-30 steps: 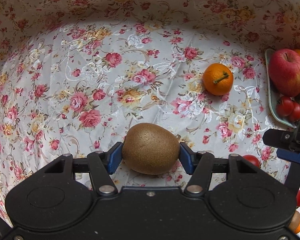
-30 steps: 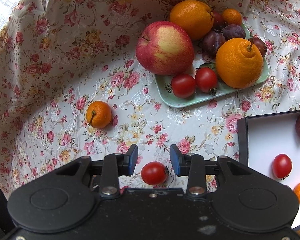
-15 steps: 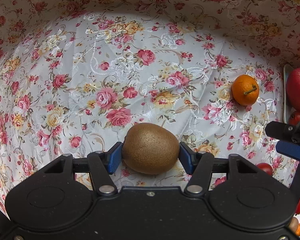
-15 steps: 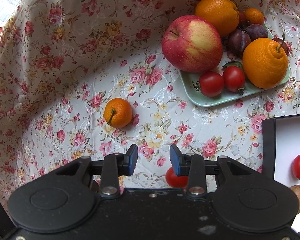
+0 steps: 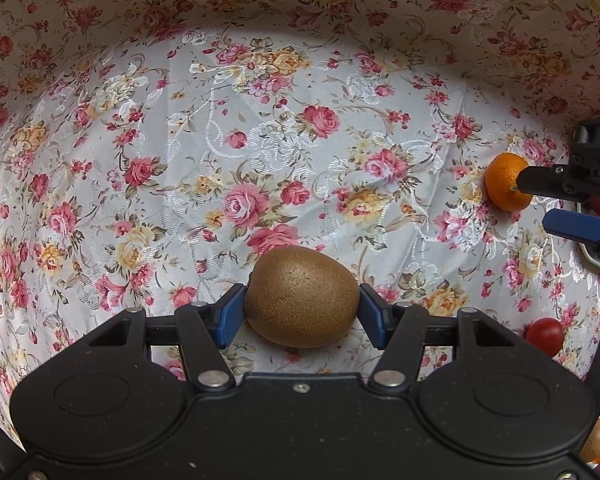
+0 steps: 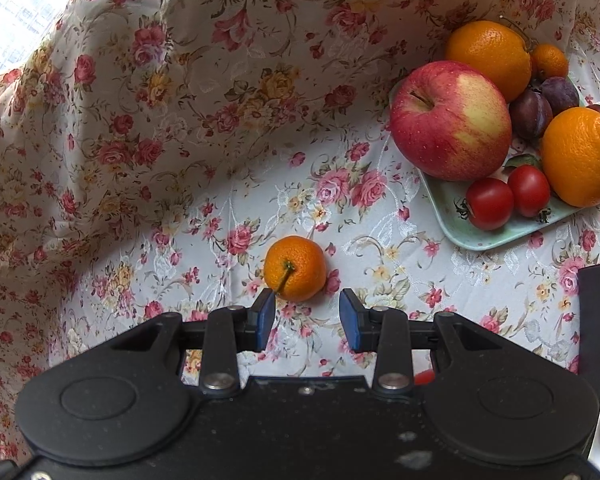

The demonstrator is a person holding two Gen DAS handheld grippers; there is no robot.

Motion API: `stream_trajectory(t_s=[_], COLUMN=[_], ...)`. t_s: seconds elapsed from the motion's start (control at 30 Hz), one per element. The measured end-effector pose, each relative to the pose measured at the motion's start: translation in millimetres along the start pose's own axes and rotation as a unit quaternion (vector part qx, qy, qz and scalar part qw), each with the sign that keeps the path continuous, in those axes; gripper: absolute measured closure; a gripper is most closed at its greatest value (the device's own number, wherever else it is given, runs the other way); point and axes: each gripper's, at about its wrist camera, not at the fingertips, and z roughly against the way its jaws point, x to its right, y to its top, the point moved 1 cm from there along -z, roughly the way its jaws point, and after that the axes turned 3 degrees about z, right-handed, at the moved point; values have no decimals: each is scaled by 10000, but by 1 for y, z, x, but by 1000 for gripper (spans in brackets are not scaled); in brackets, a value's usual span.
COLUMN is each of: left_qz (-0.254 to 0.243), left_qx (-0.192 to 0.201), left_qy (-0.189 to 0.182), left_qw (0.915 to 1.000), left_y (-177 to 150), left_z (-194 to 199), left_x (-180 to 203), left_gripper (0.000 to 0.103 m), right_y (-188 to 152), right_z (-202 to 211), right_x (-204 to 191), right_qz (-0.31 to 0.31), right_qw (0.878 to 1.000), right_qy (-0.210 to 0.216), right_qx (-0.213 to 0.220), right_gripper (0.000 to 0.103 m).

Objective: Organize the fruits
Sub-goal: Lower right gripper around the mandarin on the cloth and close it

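With your left gripper (image 5: 302, 314) clamped on the kiwi (image 5: 302, 297), bring your empty, parted right gripper (image 6: 306, 320) around the small, smooth mandarin (image 6: 295, 268) just ahead, squeezing its sides gently.

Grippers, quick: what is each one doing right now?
Left gripper: shut on the kiwi.
Right gripper: open, holding nothing; the small mandarin lies on the cloth just beyond its fingertips.

Brown kiwi (image 5: 302, 296) clamped between jaws
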Motion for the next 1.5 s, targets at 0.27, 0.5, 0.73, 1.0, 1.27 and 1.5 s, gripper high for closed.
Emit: stream_trajectory(t_s=[0.27, 0.5, 0.73, 1.0, 1.27, 1.5], left_qz=[-77, -42, 9, 6, -9, -12], left_qx=[-98, -126, -155, -191, -219, -223], left_qy=[-205, -196, -241, -270, -266, -275], left_qw=[9997, 9997, 9996, 9995, 9994, 9994], left_y=[4, 8, 8, 4, 4, 4], left_z=[-2, -6, -9, -10, -13, -13], left_x=[-19, -14, -14, -13, -12, -13], left_gripper=[39, 39, 39, 39, 39, 39], right_y=[4, 4, 9, -2, -14, -13], right_z=[-18, -34, -51, -67, -75, -79], right_x=[-14, -14, -22, -57, -64, -65], right_qz=[141, 46, 258, 1415, 1681, 1771], right_qw=[9989, 9996, 9984, 9866, 9806, 9787], right_qy=[-394, -253, -470, -802, -937, -949], right_qx=[233, 126, 165, 77, 367, 428], right_gripper=[60, 58, 45, 15, 5, 0])
